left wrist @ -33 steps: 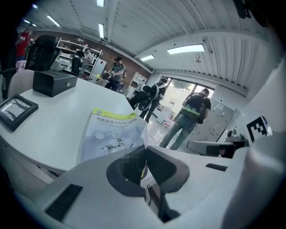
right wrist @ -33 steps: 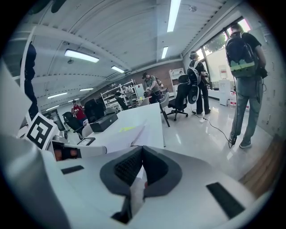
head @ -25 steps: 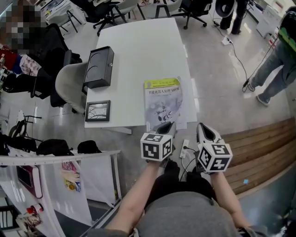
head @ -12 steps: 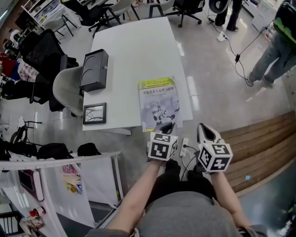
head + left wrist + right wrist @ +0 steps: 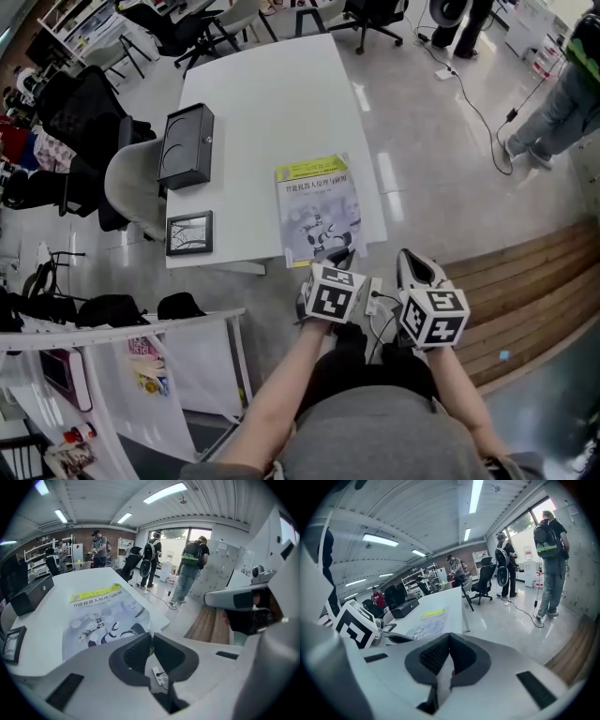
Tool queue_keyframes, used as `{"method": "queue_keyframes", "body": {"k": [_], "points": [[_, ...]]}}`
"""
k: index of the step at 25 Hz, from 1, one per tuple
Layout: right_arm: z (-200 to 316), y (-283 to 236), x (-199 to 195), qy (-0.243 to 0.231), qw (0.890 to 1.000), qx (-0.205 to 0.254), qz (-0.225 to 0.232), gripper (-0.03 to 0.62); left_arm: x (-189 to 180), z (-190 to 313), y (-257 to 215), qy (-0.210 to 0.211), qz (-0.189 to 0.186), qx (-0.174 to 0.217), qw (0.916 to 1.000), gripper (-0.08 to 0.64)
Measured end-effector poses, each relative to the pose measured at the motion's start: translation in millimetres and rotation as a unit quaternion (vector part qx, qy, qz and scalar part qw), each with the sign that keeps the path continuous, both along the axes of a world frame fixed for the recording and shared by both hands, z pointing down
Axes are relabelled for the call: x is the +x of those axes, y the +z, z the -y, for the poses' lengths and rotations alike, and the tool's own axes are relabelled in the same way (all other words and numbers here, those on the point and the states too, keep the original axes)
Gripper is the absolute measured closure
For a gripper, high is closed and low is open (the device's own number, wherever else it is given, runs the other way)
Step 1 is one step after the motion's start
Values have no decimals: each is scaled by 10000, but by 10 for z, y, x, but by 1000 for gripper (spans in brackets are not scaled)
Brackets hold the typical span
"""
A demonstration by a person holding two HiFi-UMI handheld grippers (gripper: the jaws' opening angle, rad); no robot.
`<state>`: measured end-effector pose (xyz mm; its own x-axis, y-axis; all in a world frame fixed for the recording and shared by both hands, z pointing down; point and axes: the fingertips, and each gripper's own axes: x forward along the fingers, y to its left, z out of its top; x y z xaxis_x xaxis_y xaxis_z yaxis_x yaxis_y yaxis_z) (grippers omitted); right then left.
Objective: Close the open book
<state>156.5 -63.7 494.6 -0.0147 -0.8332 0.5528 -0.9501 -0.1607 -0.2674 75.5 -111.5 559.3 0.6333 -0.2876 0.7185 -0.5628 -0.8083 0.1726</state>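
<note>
A white table [image 5: 272, 84] fills the middle of the head view. A black box [image 5: 185, 146] stands at its nine o'clock edge, and a small framed picture [image 5: 189, 232] lies at its seven o'clock corner. A grey chair [image 5: 129, 186] sits just beside them. A person [image 5: 558, 112] stands at two o'clock.

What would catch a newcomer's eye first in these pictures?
A closed book with a yellow band and a robot on its cover lies at the near edge of the white table. Nearer the person, the left tongs and right tongs, both shut and empty, each carry a cube with black square markers. A black box sits at the table's left edge.
</note>
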Motion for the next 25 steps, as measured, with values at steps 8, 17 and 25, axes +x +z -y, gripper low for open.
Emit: {"method": "queue_keyframes", "body": {"k": [8, 17, 25], "points": [[6, -8, -9, -37, 10000, -3, 11, 588, 31, -58, 70, 137, 135, -52, 9998, 506], [-15, -11, 15, -50, 10000, -3, 9, 588, 45, -108, 96, 213, 150, -28, 9997, 462], [-1, -25, -45, -157, 9999, 37, 26, 588, -35, -173, 0, 70, -294, -204, 9993, 437]]}}
